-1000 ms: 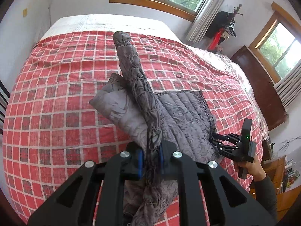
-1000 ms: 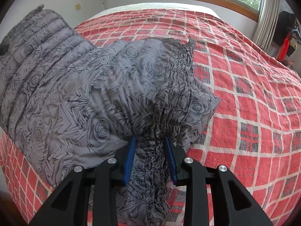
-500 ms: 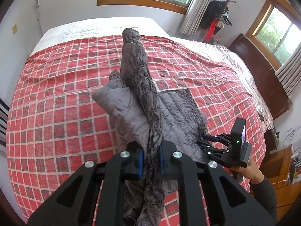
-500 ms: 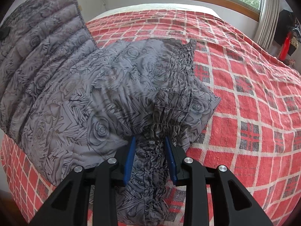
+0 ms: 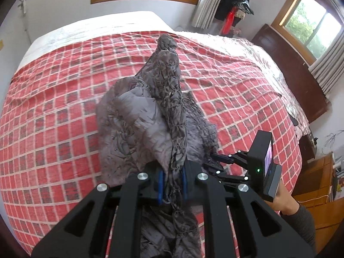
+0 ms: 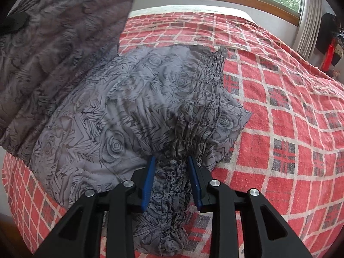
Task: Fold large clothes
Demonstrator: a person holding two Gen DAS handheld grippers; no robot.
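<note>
A large grey quilted garment with a rose print (image 6: pixel 120 111) lies on the red checked bedspread (image 6: pixel 279 116). My left gripper (image 5: pixel 172 182) is shut on a bunched edge of the garment (image 5: pixel 169 99) and holds it raised, so a long fold rises ahead of it. My right gripper (image 6: pixel 172 178) is shut on the gathered elastic hem, low on the bed. The right gripper also shows in the left wrist view (image 5: pixel 217 167), just right of the left one. The lifted part hangs at the upper left of the right wrist view (image 6: pixel 53 32).
The bed (image 5: pixel 53 111) fills both views; a white sheet (image 5: pixel 90 28) covers its far end. A dark wooden cabinet (image 5: pixel 296 73) stands along the bed's right side. Windows with curtains (image 5: pixel 206 2) line the far walls. A wooden side table (image 5: pixel 322 185) is at the right.
My left gripper has lifted its end of the garment higher and carried it toward the right gripper. The raised fold now hangs wider. The right gripper has stayed put.
</note>
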